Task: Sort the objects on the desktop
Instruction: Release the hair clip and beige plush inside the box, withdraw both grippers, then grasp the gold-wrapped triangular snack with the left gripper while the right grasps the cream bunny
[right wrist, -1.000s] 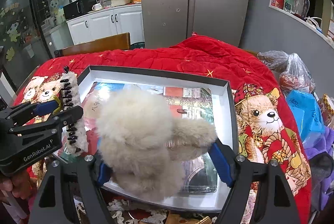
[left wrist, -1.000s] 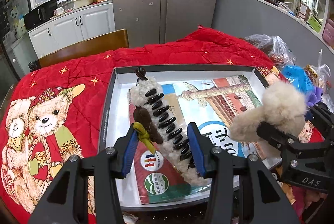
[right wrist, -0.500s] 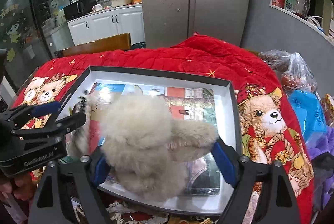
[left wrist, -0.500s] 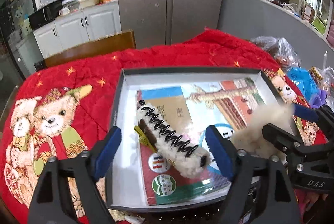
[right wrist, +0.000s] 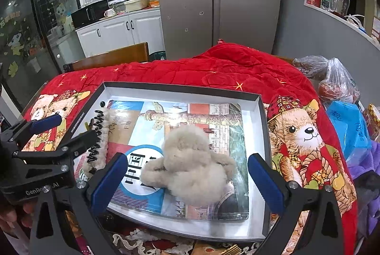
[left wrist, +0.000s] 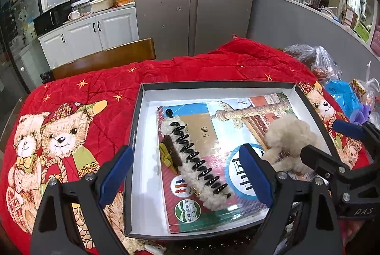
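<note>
While both grippers hang spread wide and empty, left gripper point(left wrist: 185, 174) above the fuzzy black-toothed hair clip point(left wrist: 194, 162), right gripper point(right wrist: 187, 179) around the fluffy beige plush point(right wrist: 190, 167), both lie on glossy books point(right wrist: 190, 117) inside the shallow white box point(right wrist: 182, 88).

Left tool point(left wrist: 185, 174) body cut off by bottom edge; same for right tool point(right wrist: 187, 180). Worktop itself fully hidden under the red bear quilt point(left wrist: 166, 69). Book cover point(right wrist: 190, 117) partly covered by the fluffy beige plush point(right wrist: 190, 164) and the furry hair clip point(left wrist: 194, 160); cover print too small to read. Near rim of the box lid point(left wrist: 142, 112) blocked by the tool fingers point(left wrist: 116, 174). Bags point(right wrist: 337, 79) at right: contents unclear. Person's hand point(right wrist: 14, 214) barely visible at left edge.
</note>
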A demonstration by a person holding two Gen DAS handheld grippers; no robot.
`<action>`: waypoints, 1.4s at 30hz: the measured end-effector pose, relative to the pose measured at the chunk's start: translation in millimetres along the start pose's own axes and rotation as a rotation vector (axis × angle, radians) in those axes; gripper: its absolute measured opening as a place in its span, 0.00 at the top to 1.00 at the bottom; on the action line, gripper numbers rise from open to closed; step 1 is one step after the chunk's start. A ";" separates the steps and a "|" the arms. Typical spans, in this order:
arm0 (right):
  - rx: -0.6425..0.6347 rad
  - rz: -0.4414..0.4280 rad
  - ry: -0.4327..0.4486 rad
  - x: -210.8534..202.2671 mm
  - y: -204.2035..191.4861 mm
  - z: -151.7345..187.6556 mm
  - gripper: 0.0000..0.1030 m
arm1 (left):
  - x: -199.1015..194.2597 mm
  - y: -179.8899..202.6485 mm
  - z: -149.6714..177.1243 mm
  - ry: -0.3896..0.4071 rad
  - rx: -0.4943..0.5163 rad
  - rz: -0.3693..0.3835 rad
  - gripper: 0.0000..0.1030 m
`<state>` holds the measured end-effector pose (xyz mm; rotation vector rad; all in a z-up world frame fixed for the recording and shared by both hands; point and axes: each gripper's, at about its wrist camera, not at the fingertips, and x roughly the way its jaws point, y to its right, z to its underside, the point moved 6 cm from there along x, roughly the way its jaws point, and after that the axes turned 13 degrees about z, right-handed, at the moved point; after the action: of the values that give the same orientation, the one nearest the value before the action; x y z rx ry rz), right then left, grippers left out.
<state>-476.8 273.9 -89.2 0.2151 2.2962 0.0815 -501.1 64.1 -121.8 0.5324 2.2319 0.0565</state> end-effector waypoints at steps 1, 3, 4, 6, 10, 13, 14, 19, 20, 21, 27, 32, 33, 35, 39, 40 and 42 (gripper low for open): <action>0.001 0.000 -0.001 0.3 0.5 0.4 0.00 | 0.4 -0.9 0.2 -0.002 -0.005 0.000 0.11; -0.008 0.005 -0.002 0.8 0.1 0.8 0.00 | 0.8 -1.7 0.9 -0.004 -0.007 0.000 0.11; -0.013 0.010 -0.004 0.9 -0.1 1.1 0.00 | 0.8 -2.0 1.3 -0.004 -0.008 -0.002 0.11; -0.020 0.018 -0.001 -0.6 -0.2 1.1 0.00 | -0.2 -1.4 1.3 -0.004 -0.008 -0.003 0.11; -0.023 0.018 0.016 -8.8 0.0 -1.1 0.00 | -7.2 1.8 -0.6 0.006 0.000 -0.001 0.11; 0.015 -0.044 0.021 -19.3 2.3 -5.2 0.00 | -15.7 5.5 -3.8 0.021 0.007 0.002 0.11; 0.023 -0.055 0.025 -22.0 2.8 -6.1 0.00 | -19.9 7.2 -5.1 0.026 0.006 0.006 0.11; 0.012 -0.056 0.068 -47.5 4.0 -12.3 0.00 | -46.4 19.0 -9.4 0.054 0.000 0.034 0.11; 0.010 -0.062 0.090 -56.9 4.1 -14.0 0.00 | -53.2 22.9 -9.7 0.060 0.004 0.040 0.11; 0.010 -0.071 0.116 -69.4 4.3 -16.3 0.00 | -60.0 26.6 -9.8 0.066 0.010 0.042 0.11; 0.002 -0.005 0.250 -141.0 14.4 -20.1 0.00 | -119.4 50.6 1.3 0.106 0.030 0.072 0.11; 0.003 0.065 0.327 -192.7 23.2 -9.8 0.00 | -178.3 62.0 19.6 0.163 0.082 -0.011 0.11; 0.005 0.070 0.343 -202.0 24.4 -6.7 0.00 | -187.3 63.3 24.4 0.171 0.089 -0.024 0.11; 0.012 0.083 0.376 -221.0 25.6 0.7 0.00 | -208.0 65.3 38.0 0.192 0.101 -0.037 0.11; 0.045 0.084 0.422 -252.5 27.9 27.9 0.00 | -238.2 64.7 73.9 0.222 0.085 -0.064 0.09; 0.056 0.075 0.425 -255.4 28.2 33.9 0.00 | -241.9 64.4 83.8 0.221 0.078 -0.061 0.08; 0.110 0.057 0.426 -261.0 32.0 54.7 0.00 | -248.6 63.1 111.6 0.218 0.048 -0.040 0.08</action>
<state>-260.4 257.6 69.2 0.3476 2.7217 0.0318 -253.8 8.8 -3.5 0.5282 2.4611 0.0420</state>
